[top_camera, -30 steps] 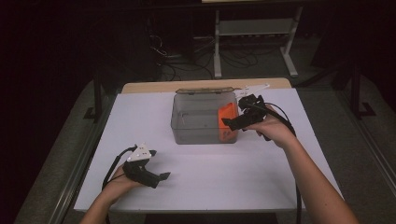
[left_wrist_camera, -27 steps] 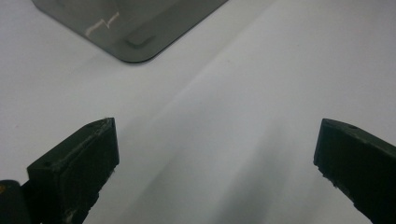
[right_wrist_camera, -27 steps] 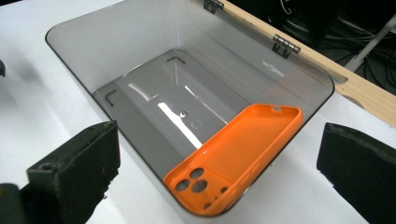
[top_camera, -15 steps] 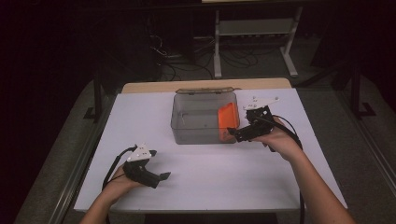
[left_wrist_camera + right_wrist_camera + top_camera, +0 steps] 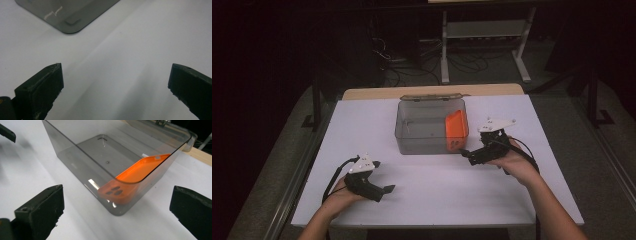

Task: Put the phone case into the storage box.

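Right gripper [image 5: 466, 154] sits just off the box's near right corner, jaws spread wide and empty. The orange phone case [image 5: 135, 178] leans inside the smoky plastic box [image 5: 412, 135] against its right wall, apparently delivered. Left gripper [image 5: 388, 190], also gaping, waits well apart on the white table [image 5: 437, 200].

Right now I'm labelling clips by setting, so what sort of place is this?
Probably a lab or recording workspace rather than a home: a white-covered table under bright light in a dark room, tangled cables on the floor behind it, a white metal equipment stand, and two handheld grippers.
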A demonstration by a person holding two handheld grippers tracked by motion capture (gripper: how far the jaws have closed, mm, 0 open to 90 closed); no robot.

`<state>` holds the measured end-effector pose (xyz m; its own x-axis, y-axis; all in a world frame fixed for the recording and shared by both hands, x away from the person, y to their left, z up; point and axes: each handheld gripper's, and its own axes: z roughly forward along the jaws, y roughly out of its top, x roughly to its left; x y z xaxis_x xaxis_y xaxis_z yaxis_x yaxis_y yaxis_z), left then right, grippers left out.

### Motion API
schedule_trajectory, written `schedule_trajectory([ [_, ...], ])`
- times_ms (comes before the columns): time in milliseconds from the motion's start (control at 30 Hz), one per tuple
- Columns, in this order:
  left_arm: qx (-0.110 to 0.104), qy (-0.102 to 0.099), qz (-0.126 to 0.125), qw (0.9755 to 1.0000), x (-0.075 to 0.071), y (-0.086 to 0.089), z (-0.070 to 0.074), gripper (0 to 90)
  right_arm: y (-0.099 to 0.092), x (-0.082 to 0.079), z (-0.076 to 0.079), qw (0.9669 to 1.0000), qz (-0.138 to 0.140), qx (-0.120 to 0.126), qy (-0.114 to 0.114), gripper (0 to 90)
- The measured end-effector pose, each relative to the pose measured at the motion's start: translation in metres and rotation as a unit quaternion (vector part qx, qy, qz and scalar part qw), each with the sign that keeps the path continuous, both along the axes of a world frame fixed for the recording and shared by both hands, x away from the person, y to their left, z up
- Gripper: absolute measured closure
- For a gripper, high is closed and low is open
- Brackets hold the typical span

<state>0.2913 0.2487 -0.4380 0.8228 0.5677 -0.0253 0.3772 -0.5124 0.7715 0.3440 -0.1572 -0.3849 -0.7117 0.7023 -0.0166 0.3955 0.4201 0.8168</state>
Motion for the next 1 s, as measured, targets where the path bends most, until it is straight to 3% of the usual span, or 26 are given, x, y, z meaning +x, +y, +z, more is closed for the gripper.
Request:
schedule_trajectory([
  [467,0.001,0.002,-0.002,1.0000,0.000,0.000,0.000,0.0,-0.008,-0.018,-0.027,0.9999,-0.007,0.007,0.010,0.0],
  [1000,0.001,0.000,-0.006,1.0000,-0.001,-0.002,0.000,0.0,-0.021,-0.044,-0.042,0.9995,-0.014,0.021,0.018,0.0],
])
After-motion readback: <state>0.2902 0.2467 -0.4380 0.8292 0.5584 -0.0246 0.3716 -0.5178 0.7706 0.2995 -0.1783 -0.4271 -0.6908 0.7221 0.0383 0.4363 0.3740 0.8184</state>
